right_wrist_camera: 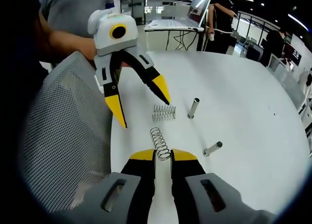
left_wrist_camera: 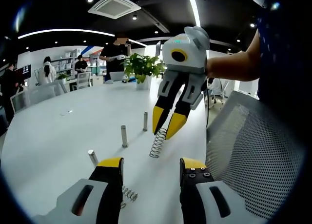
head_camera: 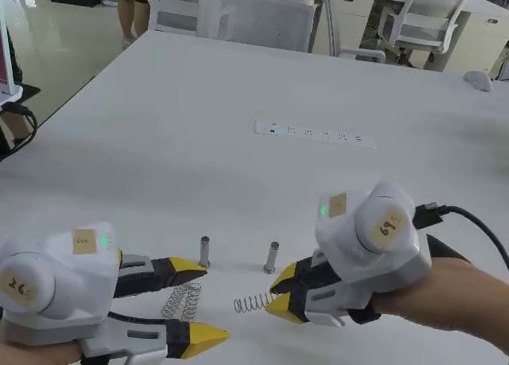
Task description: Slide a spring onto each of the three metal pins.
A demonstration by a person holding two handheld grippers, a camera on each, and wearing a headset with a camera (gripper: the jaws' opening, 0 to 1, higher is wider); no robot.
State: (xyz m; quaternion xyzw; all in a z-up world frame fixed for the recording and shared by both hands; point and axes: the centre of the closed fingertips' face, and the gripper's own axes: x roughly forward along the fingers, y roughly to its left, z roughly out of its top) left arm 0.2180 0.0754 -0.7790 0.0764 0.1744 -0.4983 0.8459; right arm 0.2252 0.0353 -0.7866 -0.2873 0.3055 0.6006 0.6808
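Head view: the right gripper (head_camera: pixel 282 292) has its yellow-tipped jaws pinched together on one end of a spring (head_camera: pixel 253 303), and the spring's free end points toward the left gripper (head_camera: pixel 197 300). The left gripper's jaws stand wide apart and hold nothing. Two loose springs (head_camera: pixel 181 300) lie side by side on the white table (head_camera: pixel 238 166) between those jaws.

In the left gripper view, three metal pins (left_wrist_camera: pixel 124 136) stand upright in a slanted row. They are apart from one another and all bare. The nearest is just beside one of the left gripper's jaw tips, and the held spring slants down near the row, touching none of the pins.

A power strip (head_camera: pixel 314 133) lies farther out on the table, well apart from the pins. A black cable (head_camera: pixel 469 218) trails from the right gripper's body. A mesh chair back (right_wrist_camera: pixel 63 136) rises close against the table edge beside the grippers. A potted plant (left_wrist_camera: pixel 144 65) sits at the table's far end, with people standing beyond it.
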